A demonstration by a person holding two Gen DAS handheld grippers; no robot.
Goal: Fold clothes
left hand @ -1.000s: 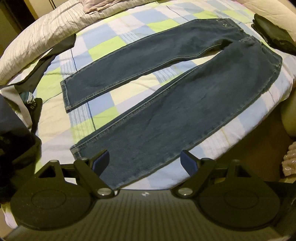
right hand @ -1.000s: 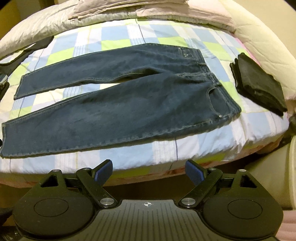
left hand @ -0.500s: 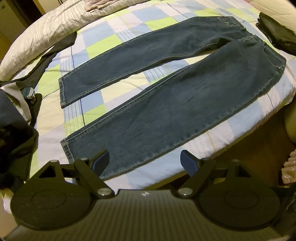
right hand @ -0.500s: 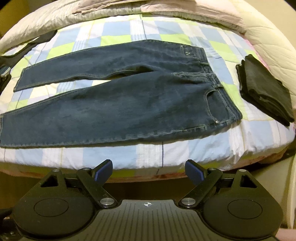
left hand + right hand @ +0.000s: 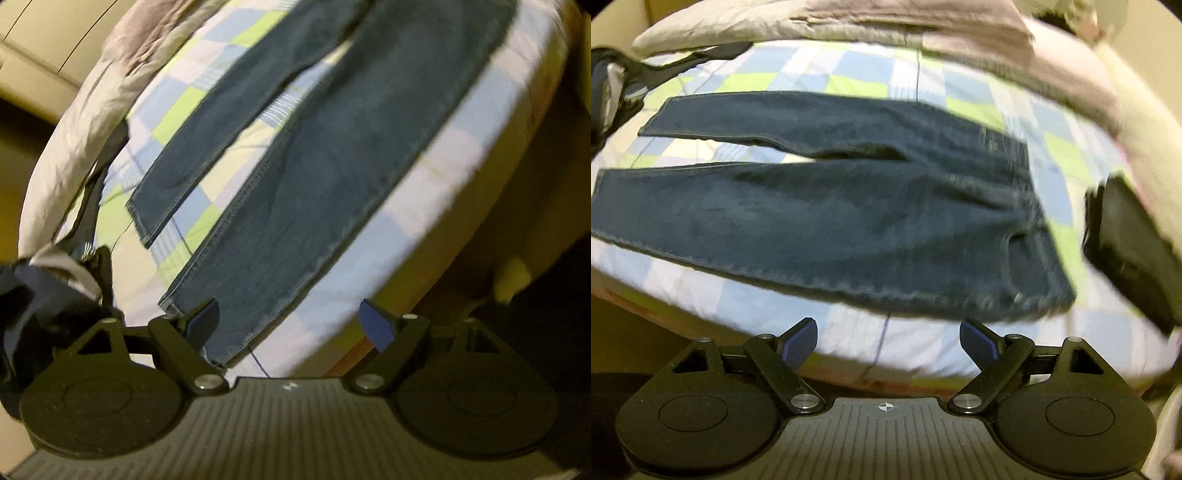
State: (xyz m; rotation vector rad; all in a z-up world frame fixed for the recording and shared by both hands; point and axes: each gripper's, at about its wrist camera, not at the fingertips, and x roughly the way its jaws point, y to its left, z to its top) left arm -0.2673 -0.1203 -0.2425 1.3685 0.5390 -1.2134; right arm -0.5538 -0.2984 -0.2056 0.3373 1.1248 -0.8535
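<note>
A pair of dark blue jeans (image 5: 317, 192) lies flat on the checked bed sheet (image 5: 177, 118), legs spread apart. In the right wrist view the jeans (image 5: 849, 221) run across the bed with the waistband at the right. My left gripper (image 5: 290, 325) is open and empty, close above the hem of the near leg at the bed's edge. My right gripper (image 5: 888, 339) is open and empty, just in front of the bed edge below the near leg and hip. Both views are blurred.
A folded black garment (image 5: 1130, 251) lies on the bed right of the waistband. Dark clothes (image 5: 48, 295) are heaped at the left end of the bed. A rumpled pale duvet (image 5: 886, 22) lines the far side. The bed's front edge (image 5: 849, 373) drops off near me.
Both grippers have moved in closer to the bed. The left view has tilted and now sits over the near leg's hem. The jeans have not moved.
</note>
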